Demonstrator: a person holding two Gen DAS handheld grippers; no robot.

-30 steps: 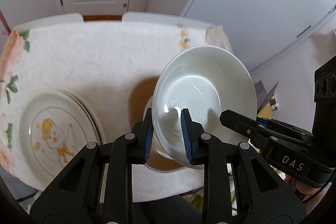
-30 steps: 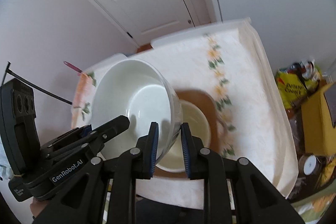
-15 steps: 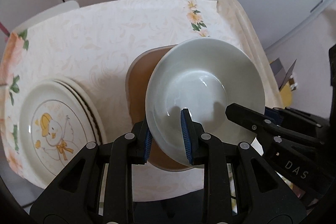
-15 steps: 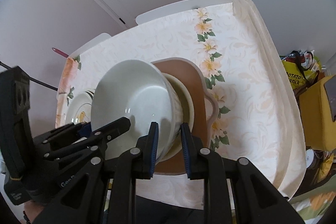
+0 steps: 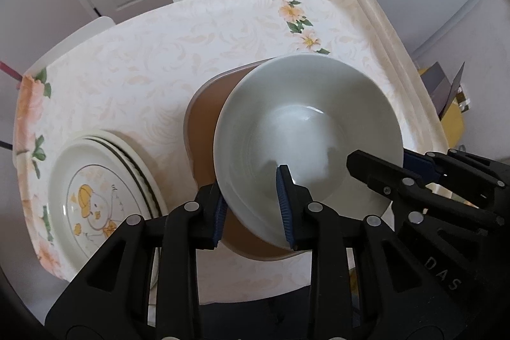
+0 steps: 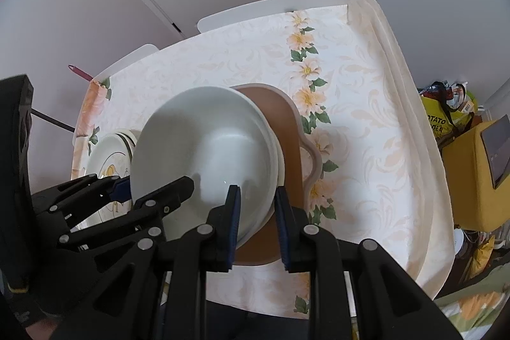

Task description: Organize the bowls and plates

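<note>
Both grippers, left [image 5: 251, 206] and right [image 6: 255, 212], clamp the bowl [image 5: 306, 129] rim; it should settle level into the lower bowl [image 6: 279, 161] before either lets go.

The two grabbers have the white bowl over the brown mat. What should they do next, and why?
Probably ease the white bowl straight down, then let go. Both the left gripper and the right gripper pinch its rim, and it sits over another bowl on the brown mat, nearly nested.
</note>
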